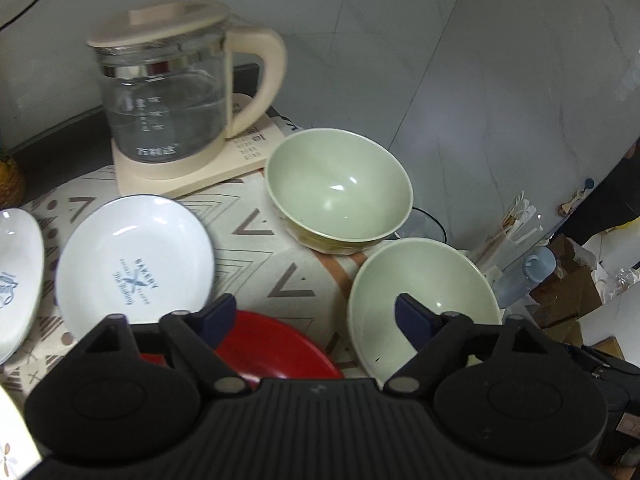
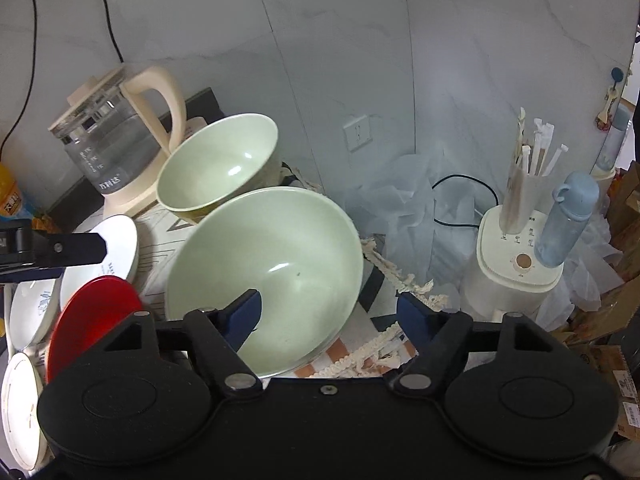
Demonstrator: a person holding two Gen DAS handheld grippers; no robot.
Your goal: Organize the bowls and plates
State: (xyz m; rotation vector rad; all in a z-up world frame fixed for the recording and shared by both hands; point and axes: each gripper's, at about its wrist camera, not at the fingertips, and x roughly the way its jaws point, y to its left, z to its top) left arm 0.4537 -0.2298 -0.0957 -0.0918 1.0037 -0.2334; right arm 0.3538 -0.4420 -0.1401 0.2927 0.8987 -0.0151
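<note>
Two glazed green bowls, hard, slick, breakable: my open right gripper (image 2: 328,312) straddles the lower-centre bowl (image 2: 272,264)'s rim, best hold; left gripper (image 1: 316,316) open, empty.

Two green bowls: far one (image 1: 338,184), near one (image 1: 424,304).

One red plate (image 1: 276,346).

White plates: three show in the right wrist view, one beside the red plate (image 2: 116,240), one left of it (image 2: 32,312), one at the lower left edge (image 2: 20,404).

One glass kettle (image 1: 168,92) on its base.

One blue bottle (image 2: 568,220).

One white appliance (image 2: 516,272), bearing one cup of wrapped sticks (image 2: 524,188); stick count unclear.

One wall socket (image 2: 358,133).
</note>
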